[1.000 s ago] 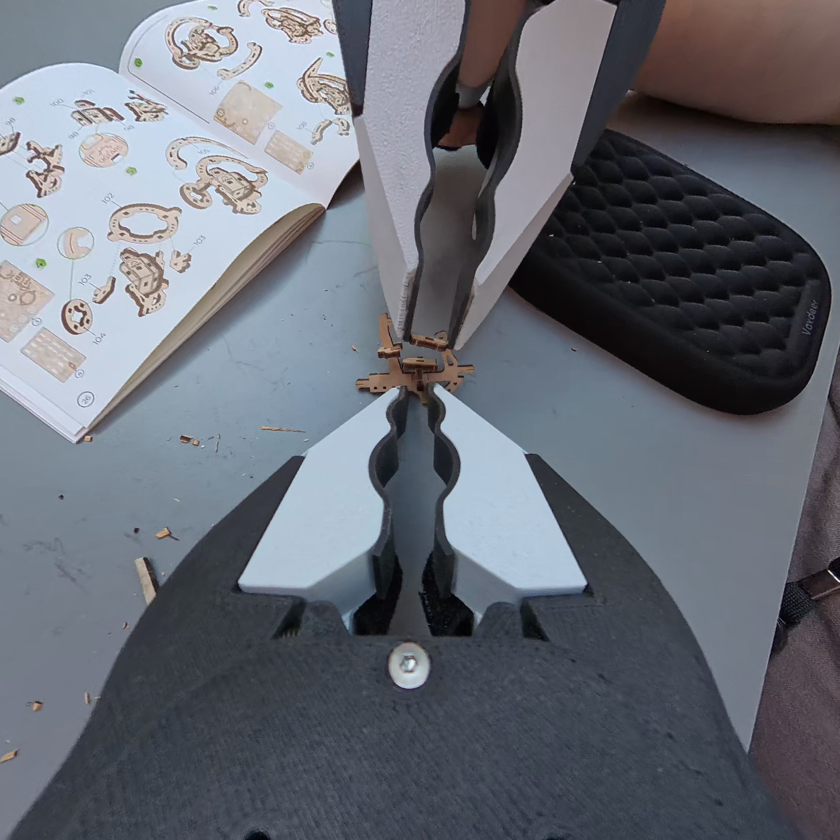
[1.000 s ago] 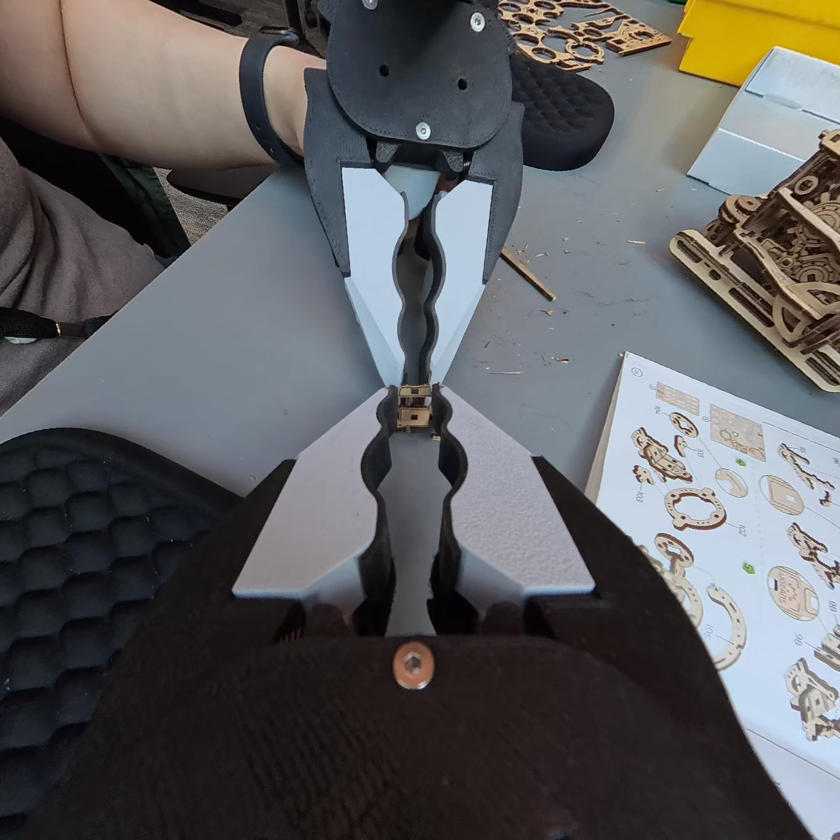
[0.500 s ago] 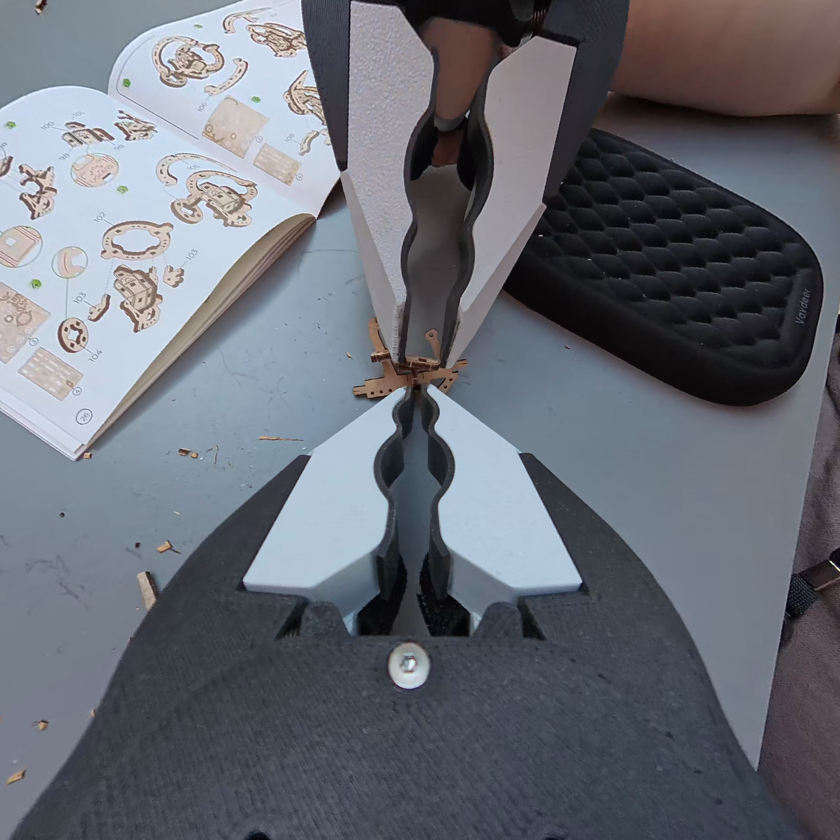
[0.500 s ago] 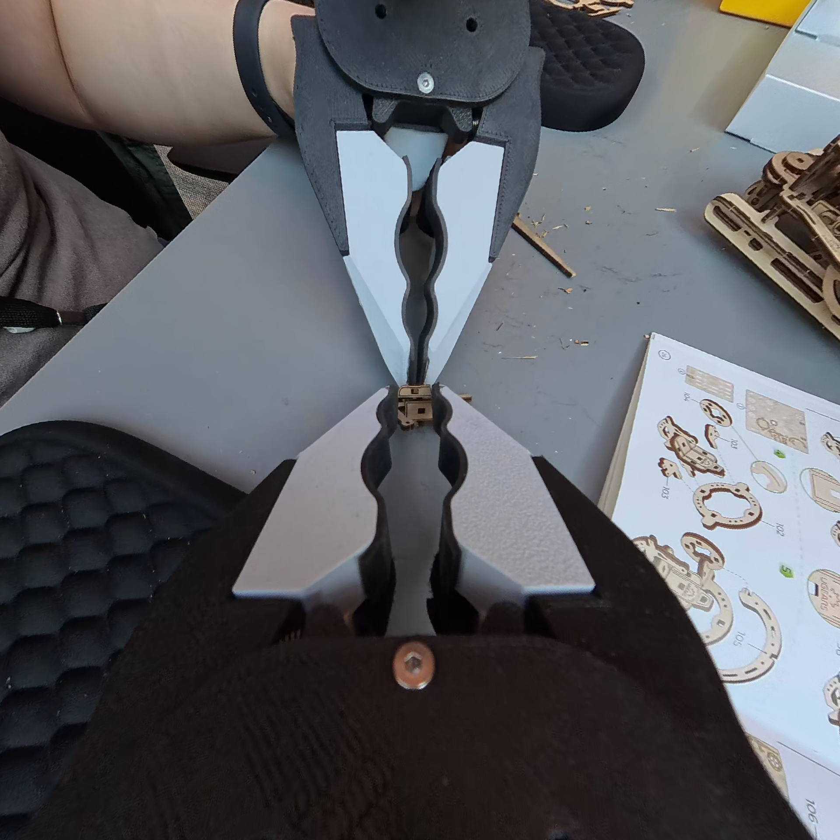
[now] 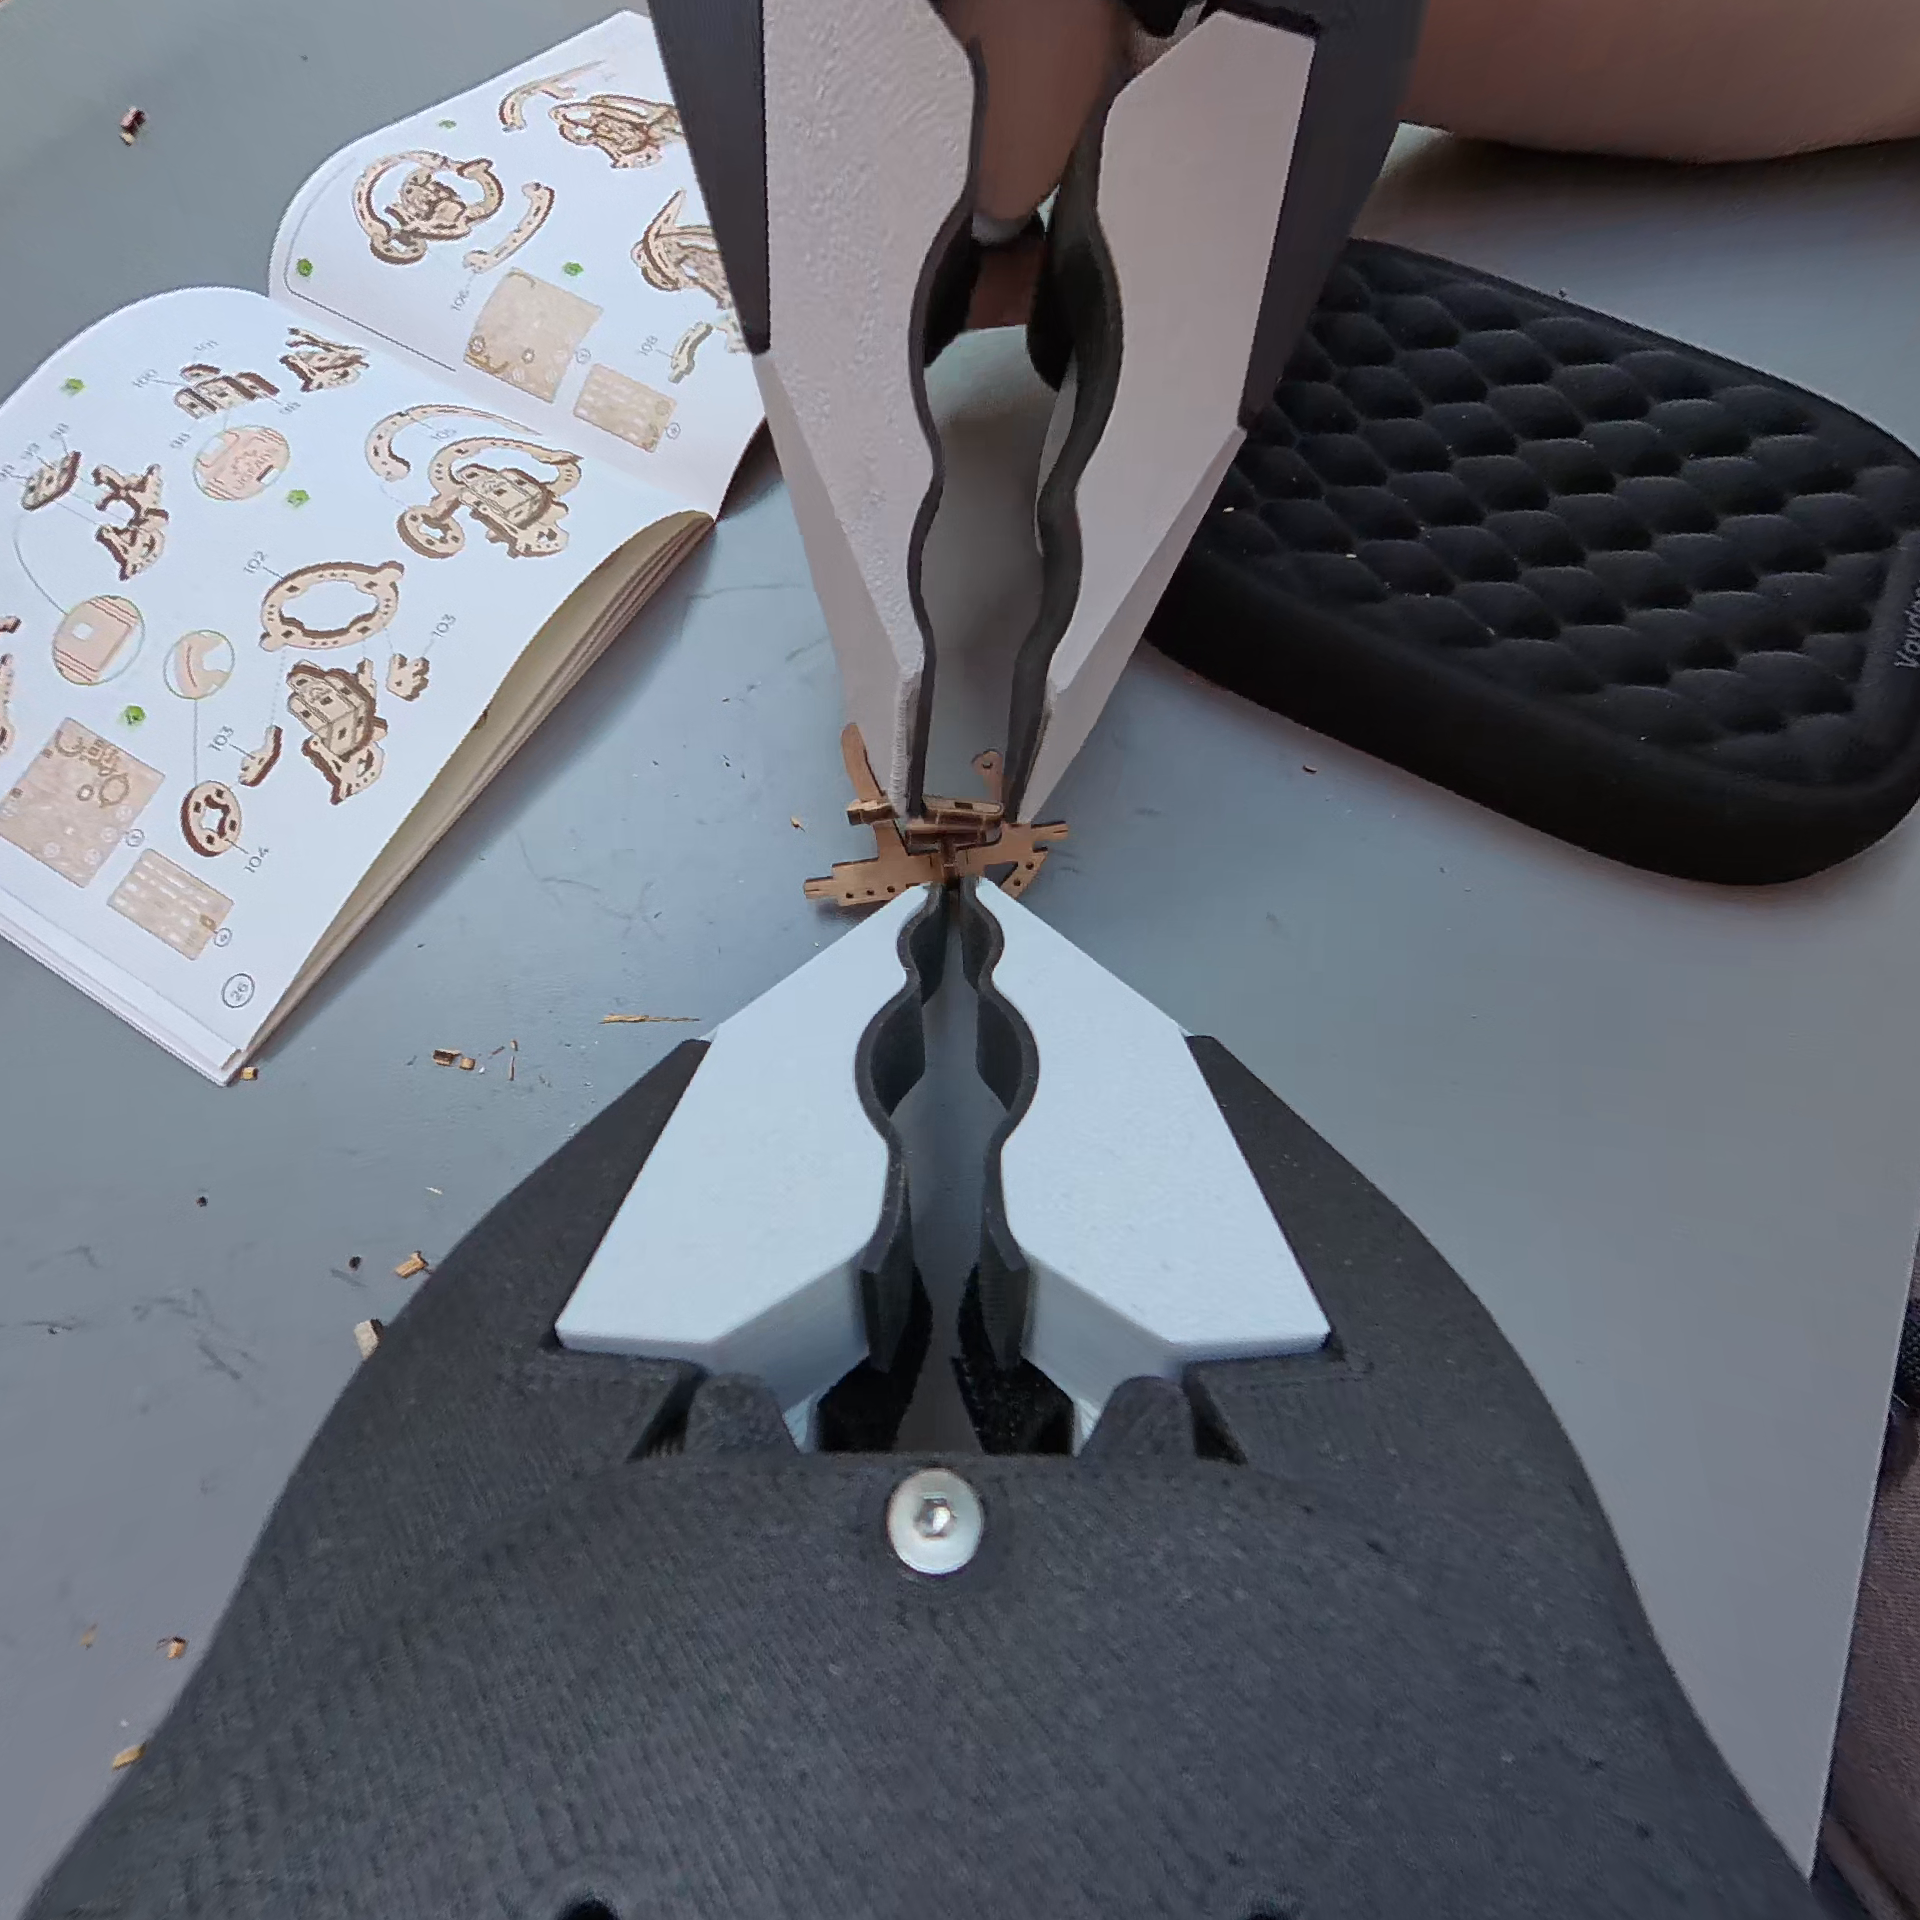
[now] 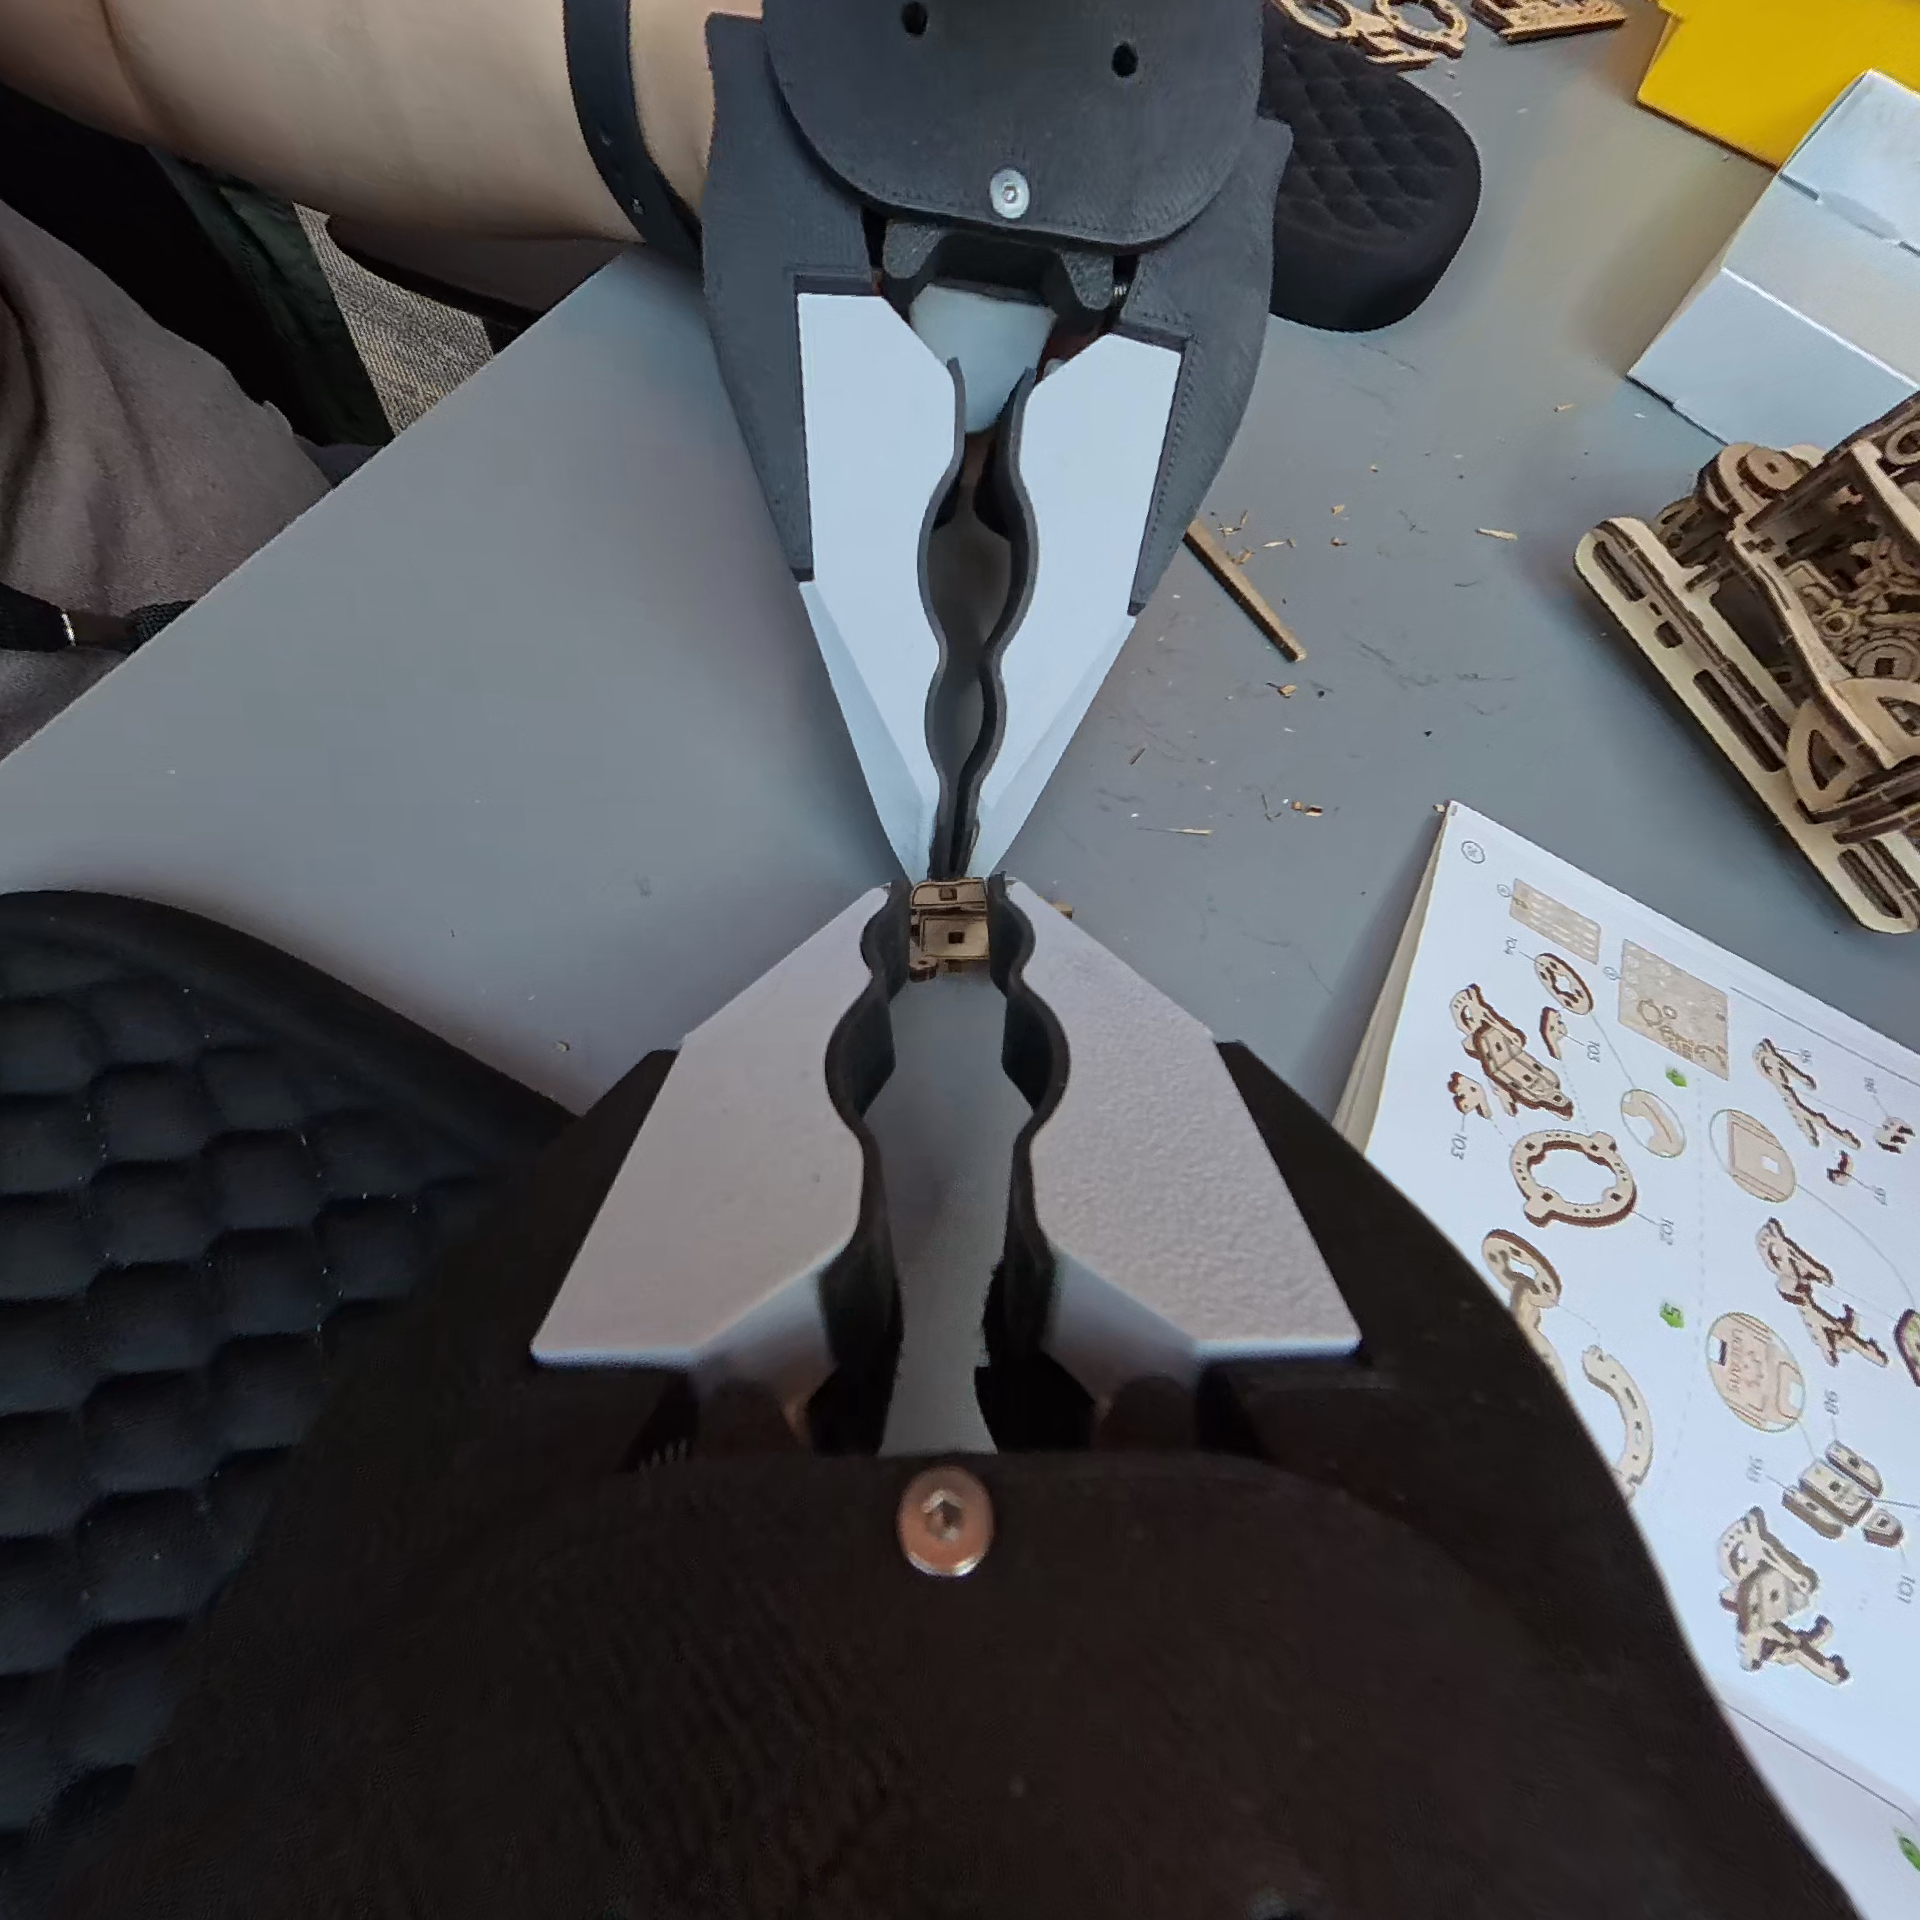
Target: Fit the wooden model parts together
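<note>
My left gripper [image 5: 954, 896] is shut on a thin flat wooden part [image 5: 868, 883] with small holes, held just above the grey table [image 5: 1403, 1143]. My right gripper [image 5: 961, 802] comes in from the far side, shut on a small boxy wooden part [image 5: 951, 826]. The two parts touch, tip to tip. In the right wrist view my right gripper [image 6: 948, 916] holds the boxy part [image 6: 948, 935] between its pads. There the left gripper [image 6: 958, 864] points straight at it, and its flat part is almost hidden behind the box.
An open instruction booklet [image 5: 312, 582] lies beside the grippers and also shows in the right wrist view [image 6: 1714, 1247]. Black padded rests [image 5: 1558, 582] [image 6: 1361, 187] lie nearby. A built wooden model [image 6: 1787, 644], white box [image 6: 1818, 281] and yellow box [image 6: 1766, 62] stand farther off. Wood chips are scattered around. Only a small space, under 4 cm, lies between the two pairs of fingers.
The two grippers have closed in on each other, bringing the boxy part down against the flat part. The left gripper's jaws look slightly narrower. Both still hold their parts.
</note>
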The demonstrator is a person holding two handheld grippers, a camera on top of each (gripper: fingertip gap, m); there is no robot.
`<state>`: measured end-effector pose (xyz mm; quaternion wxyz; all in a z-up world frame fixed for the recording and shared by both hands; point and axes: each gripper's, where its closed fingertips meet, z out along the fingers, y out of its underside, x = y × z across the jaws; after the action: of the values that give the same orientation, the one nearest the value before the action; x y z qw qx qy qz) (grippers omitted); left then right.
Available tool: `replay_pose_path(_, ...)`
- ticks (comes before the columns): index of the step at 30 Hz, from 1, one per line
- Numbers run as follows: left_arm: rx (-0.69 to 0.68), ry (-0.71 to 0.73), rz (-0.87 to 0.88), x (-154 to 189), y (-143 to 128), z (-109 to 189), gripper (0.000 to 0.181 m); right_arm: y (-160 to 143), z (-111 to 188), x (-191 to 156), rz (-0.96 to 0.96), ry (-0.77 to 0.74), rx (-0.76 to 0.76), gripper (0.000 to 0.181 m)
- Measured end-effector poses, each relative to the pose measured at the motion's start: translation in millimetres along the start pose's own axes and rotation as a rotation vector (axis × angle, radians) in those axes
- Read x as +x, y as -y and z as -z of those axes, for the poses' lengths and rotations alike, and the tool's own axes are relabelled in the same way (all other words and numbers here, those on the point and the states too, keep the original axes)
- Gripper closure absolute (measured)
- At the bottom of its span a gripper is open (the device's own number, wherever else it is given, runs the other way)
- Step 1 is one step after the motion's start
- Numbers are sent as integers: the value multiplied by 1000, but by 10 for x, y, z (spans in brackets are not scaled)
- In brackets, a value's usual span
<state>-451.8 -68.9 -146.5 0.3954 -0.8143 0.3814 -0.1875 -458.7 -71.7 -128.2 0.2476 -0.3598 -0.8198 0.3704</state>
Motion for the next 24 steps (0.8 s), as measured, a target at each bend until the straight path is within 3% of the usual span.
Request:
replay_pose_path(6,0,-20,15,8,0,-1,181,42,130,58,23,-16,18,168)
replay_pose_path(11,-11,-32,31,8,-11,-13,170,98,189,68,32,-2,59,168)
replay_pose_path(24,-12,-49,31,-15,10,-6,175,11,59,74,8,38,18,169)
